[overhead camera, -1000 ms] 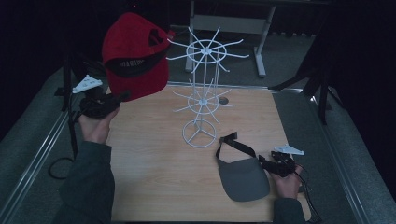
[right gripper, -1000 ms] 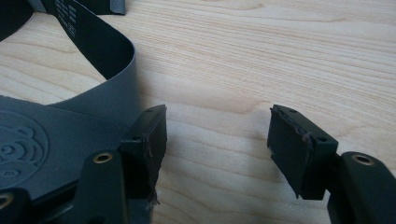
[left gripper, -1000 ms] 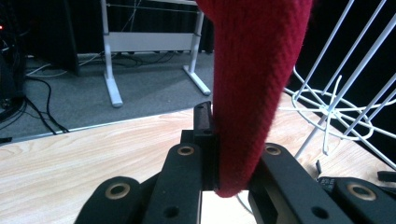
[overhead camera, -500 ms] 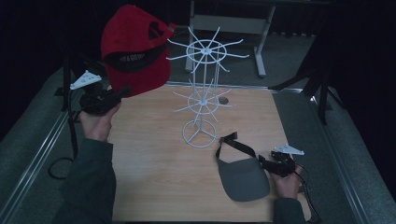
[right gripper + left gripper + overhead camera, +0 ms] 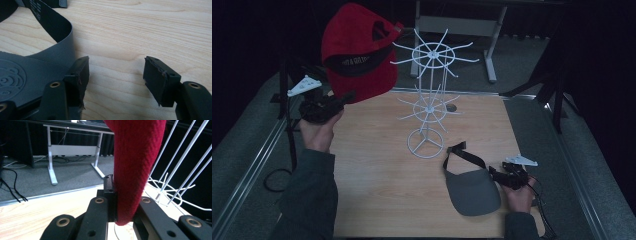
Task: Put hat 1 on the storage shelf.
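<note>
A red cap hangs in the air at the left, level with the top ring of a white wire rack. My left gripper is shut on its lower edge; in the left gripper view the red fabric is pinched between the jaws, with the rack's rods just to the right. A grey visor lies flat at the table's near right. My right gripper rests low beside it, open. In the right gripper view the visor lies at the left jaw and bare wood shows between the jaws.
The rack stands on a round base near the middle of the wooden table. Metal rails run along the table's sides. A white-legged desk stands behind the far edge.
The red cap has risen a little and tipped in the left gripper's hold. The right gripper and the visor have stayed where they were.
</note>
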